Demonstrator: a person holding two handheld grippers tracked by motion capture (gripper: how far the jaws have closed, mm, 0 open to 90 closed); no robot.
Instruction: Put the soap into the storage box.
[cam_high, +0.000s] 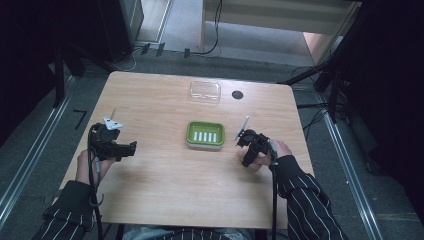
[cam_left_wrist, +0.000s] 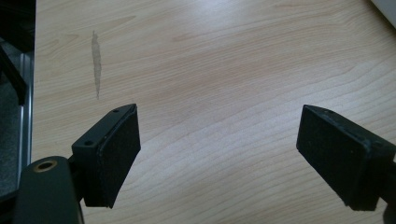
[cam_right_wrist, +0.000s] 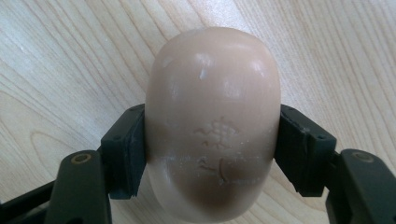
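Right now the key relation: the green soap dish (cam_high: 205, 135) sits to the left of my right gripper (cam_high: 248, 161) in the high view, near but apart, toward the table's middle. So the carry, as I judge it, goes leftward and a bit away from me. The right hand is far nearer the dish than the left.

R gripper is clenched on the soap bar (cam_right_wrist: 213, 126). In the right gripper view both black pads press its flanks, one each side, w/ the bar's long axis running along the jaws, rounded end pointing out past the tips. Stamped marks face the camera. Wood grain of the table (cam_high: 165, 185) shows close beyond it; can't tell if the bar touches the surface or hangs just off it.

Dish looks like a rounded rectangle, long side across the table, slotted insert showing pale bars inside. My guess is the bar's long axis needs to line up w/ that long side before lowering, so a wrist turn may be needed.

L gripper (cam_high: 131, 148) is released: in the left gripper view the pads stand wide apart w/ bare wood between. It sits well apart from the dish, at the table's left.

A clear plastic lid (cam_high: 205, 92) lies beyond the dish, near the far edge, not in the carry path.
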